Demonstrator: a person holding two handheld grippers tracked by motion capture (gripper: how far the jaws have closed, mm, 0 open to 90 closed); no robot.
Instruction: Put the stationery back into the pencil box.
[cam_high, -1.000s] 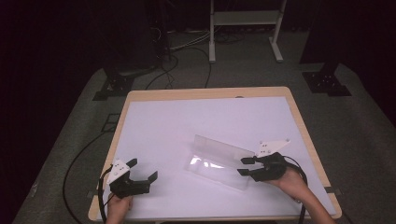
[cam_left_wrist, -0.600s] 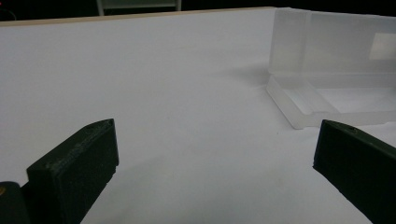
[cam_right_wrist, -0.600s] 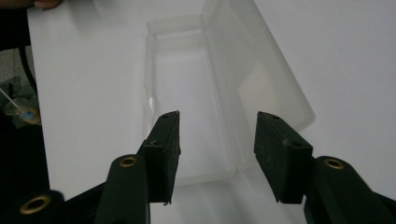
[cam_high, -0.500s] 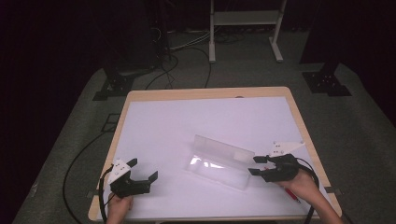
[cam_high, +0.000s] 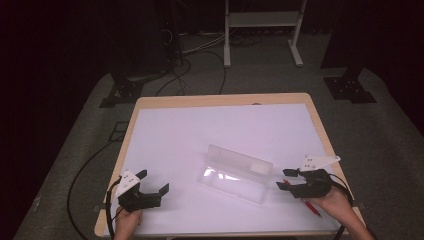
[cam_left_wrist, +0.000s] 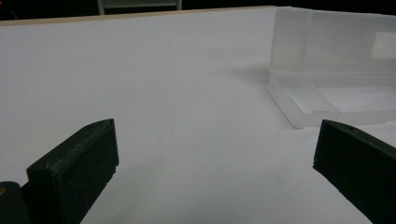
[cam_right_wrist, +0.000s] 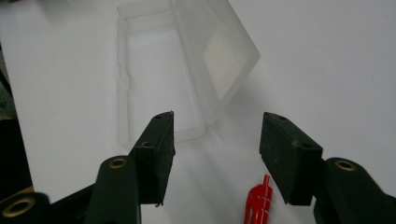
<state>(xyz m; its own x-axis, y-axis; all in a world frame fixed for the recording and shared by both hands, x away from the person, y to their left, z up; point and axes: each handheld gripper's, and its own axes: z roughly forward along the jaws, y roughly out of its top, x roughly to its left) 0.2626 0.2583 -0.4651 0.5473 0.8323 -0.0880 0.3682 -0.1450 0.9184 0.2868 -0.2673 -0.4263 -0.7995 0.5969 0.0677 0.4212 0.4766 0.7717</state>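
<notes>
A clear plastic box (cam_high: 235, 172) lies open in the middle of the white table (cam_high: 200, 130), its lid standing up along the far side. My left gripper (cam_high: 154, 181) rests open near the front left corner, well apart from the box (cam_left_wrist: 336, 74), and its jaws (cam_left_wrist: 217, 140) hold nothing. At the box's right end my right gripper (cam_high: 283, 179) is open and empty, pointing at the box (cam_right_wrist: 177, 65) from a short gap (cam_right_wrist: 217, 130). A small red plastic piece (cam_right_wrist: 258, 201) lies on the table just below the right jaws, and it reaches out beside the hand (cam_high: 312, 206).
The table's wooden rim (cam_high: 322, 135) runs close to the right hand. Cables (cam_high: 200, 75) and a white stand (cam_high: 260, 30) sit on the dark floor beyond the far edge.
My right gripper has drawn back to the right, away from the box's end, still open. The left gripper has stayed put.
</notes>
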